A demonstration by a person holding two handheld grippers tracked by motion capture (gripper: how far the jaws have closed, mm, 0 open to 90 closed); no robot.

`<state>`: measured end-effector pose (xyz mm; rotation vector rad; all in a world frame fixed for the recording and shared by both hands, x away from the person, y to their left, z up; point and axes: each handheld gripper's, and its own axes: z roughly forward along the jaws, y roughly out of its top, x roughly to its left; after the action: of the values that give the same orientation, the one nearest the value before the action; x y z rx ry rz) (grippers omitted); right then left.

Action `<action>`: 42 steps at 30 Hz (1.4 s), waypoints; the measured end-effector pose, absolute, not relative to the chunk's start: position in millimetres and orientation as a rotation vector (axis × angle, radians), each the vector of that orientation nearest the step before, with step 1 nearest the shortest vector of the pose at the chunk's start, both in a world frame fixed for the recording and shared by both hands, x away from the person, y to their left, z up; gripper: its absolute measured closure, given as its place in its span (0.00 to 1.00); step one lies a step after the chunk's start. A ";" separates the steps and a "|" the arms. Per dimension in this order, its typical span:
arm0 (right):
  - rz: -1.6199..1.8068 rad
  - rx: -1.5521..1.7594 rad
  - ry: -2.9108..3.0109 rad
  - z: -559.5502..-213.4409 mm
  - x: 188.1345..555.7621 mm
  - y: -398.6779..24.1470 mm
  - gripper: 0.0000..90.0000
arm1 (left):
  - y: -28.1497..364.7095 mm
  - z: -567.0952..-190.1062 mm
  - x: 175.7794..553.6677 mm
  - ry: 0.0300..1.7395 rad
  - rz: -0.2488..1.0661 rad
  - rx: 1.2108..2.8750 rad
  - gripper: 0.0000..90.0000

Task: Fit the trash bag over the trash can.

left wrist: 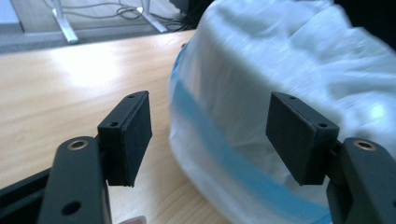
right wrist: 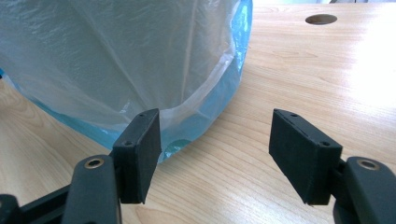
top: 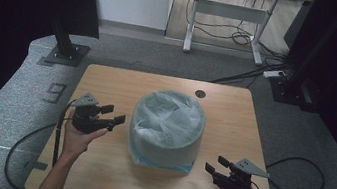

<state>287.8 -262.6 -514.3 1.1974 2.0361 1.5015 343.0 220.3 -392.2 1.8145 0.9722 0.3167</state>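
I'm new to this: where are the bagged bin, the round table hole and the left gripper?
bagged bin (top: 168, 125), high view, front wall.
table hole (top: 200, 94), high view, its middle.
left gripper (top: 113, 113), high view, between its fingertips.

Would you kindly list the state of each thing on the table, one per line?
Bin: upright on the table, lined, held by nothing.
Plastic bag: pulled over the bin's rim, draped down its sides, hem reaching the tabletop.
Left tongs: open, nothing between the jaws, beside the bin and apart from it.
Right tongs: open, nothing between the jaws, near the bin's lower corner, not touching.
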 end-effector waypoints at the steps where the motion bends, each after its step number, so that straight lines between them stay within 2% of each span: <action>1: 1.513 1.202 2.030 -514.0 287.7 -264.1 0.36 | 217.9 -387.1 344.1 0.962 0.323 1.833 0.34; 10: 1.539 1.208 2.024 -511.2 288.3 -269.1 0.36 | 200.9 -353.0 358.6 0.911 0.304 1.852 0.33; 19: 1.537 1.204 2.041 -512.3 288.6 -268.7 0.36 | 186.7 -347.7 362.5 0.852 0.262 1.870 0.33; 27: 1.519 1.224 2.041 -514.8 289.8 -268.0 0.36 | 156.8 -334.3 377.3 0.781 0.202 1.897 0.35; 42: 1.524 1.224 2.036 -514.1 286.7 -272.1 0.36 | 101.9 -327.3 408.1 0.761 0.146 1.984 0.36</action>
<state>286.7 -272.1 -514.1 1.2242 2.0364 1.5237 408.1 101.9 -327.3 1.9838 0.7614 0.1455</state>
